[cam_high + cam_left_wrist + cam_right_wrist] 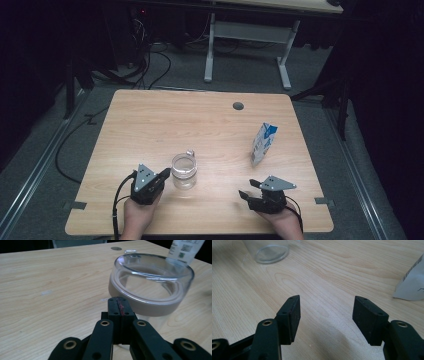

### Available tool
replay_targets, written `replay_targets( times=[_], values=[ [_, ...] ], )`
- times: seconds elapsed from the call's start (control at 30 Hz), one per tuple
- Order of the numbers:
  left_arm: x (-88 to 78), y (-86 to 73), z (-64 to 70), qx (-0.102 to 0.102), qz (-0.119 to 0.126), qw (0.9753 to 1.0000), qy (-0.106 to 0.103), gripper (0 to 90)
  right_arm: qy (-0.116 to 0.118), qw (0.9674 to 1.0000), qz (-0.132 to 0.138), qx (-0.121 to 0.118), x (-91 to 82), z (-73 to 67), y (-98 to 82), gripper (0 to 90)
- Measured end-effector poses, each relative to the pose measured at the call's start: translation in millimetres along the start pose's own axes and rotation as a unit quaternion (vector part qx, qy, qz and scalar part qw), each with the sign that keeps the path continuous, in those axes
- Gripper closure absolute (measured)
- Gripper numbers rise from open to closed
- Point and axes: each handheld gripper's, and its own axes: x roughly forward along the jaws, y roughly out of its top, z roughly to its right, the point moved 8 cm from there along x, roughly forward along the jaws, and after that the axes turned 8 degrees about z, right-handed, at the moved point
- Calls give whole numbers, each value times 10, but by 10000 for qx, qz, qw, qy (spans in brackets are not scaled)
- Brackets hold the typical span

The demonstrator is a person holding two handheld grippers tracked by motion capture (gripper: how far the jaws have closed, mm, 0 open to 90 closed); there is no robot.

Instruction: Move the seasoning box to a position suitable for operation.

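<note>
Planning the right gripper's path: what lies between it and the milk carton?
Bare tabletop: the right gripper view shows nothing between the right gripper and the milk carton.

Light wooden tabletop (150, 120) in mid-frame, round grommet hole (238, 106) near its far edge. Grey carpeted floor (45, 170) around. White-legged desk (250, 35) at top centre. Black cables (150, 65) upper left. Dark surroundings.
</note>
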Motion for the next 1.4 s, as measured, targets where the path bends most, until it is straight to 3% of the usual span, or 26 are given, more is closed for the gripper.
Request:
replay_targets(
  times=[0.23,0.33,0.43,0.67,0.97,1.07,1.17,1.23,1.4],
  values=[
    [-36,9,122,-51,15,9997,-233,900,17,9999,8,103,-5,5,-2,401],
    [-21,30,74,-9,75,9999,-79,900,15,10000,0,81,-3,6,-5,393],
    [78,26,-35,-109,33,9999,41,900,5,10000,13,66,-5,3,5,382],
    [113,56,16,-125,87,9999,0,900,-5,10000,51,46,-13,14,17,372],
    [-11,18,309,-71,73,9992,-389,900,-28,9999,130,59,-39,30,44,373],
    [-6,61,273,-37,173,9995,-278,900,-16,9999,123,44,-32,19,46,373],
    [77,82,121,-216,180,9995,-125,900,-26,9999,122,20,-32,17,41,374],
    [118,81,83,-220,154,9996,-81,900,-27,9999,124,12,-30,20,40,374],
    [240,73,84,-213,82,9996,-154,900,-20,9999,112,10,-24,19,31,374]
  ],
)
